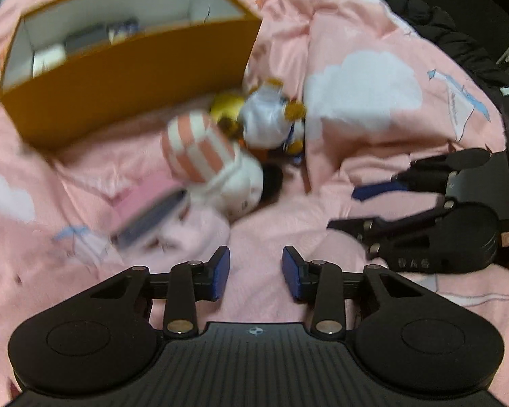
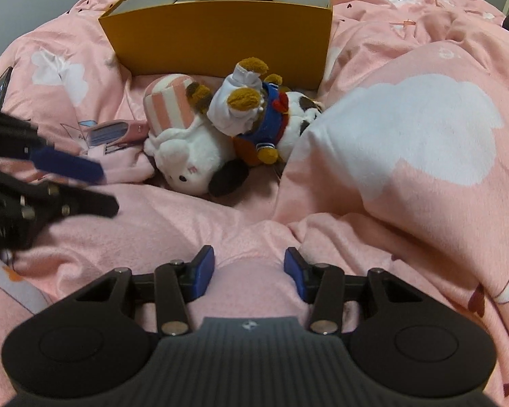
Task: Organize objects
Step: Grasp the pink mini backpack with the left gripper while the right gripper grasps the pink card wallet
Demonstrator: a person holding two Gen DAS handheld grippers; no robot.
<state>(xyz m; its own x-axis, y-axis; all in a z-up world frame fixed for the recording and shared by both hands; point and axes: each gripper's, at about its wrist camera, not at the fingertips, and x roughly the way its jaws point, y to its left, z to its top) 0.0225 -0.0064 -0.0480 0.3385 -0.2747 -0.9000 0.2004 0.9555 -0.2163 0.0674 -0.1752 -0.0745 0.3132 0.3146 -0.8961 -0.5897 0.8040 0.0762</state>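
An open orange box (image 1: 129, 78) (image 2: 220, 34) stands on a pink quilt, with several small boxes inside. In front of it lie a white plush with a pink-striped hat (image 2: 183, 149) (image 1: 213, 166) and a brown bear plush in blue and white sailor clothes (image 2: 254, 115) (image 1: 271, 118). A flat pink case (image 2: 115, 132) (image 1: 146, 210) lies left of them. My left gripper (image 1: 256, 276) is open and empty, short of the plushes; it also shows at the left of the right wrist view (image 2: 95, 186). My right gripper (image 2: 249, 271) is open and empty above the quilt; it also shows in the left wrist view (image 1: 342, 210).
The pink quilt with white cloud prints (image 2: 407, 156) is rumpled, with a raised fold right of the plushes. Dark clothing (image 1: 458, 40) lies at the far right edge of the bed. A phone-like object (image 2: 0, 88) lies at the far left.
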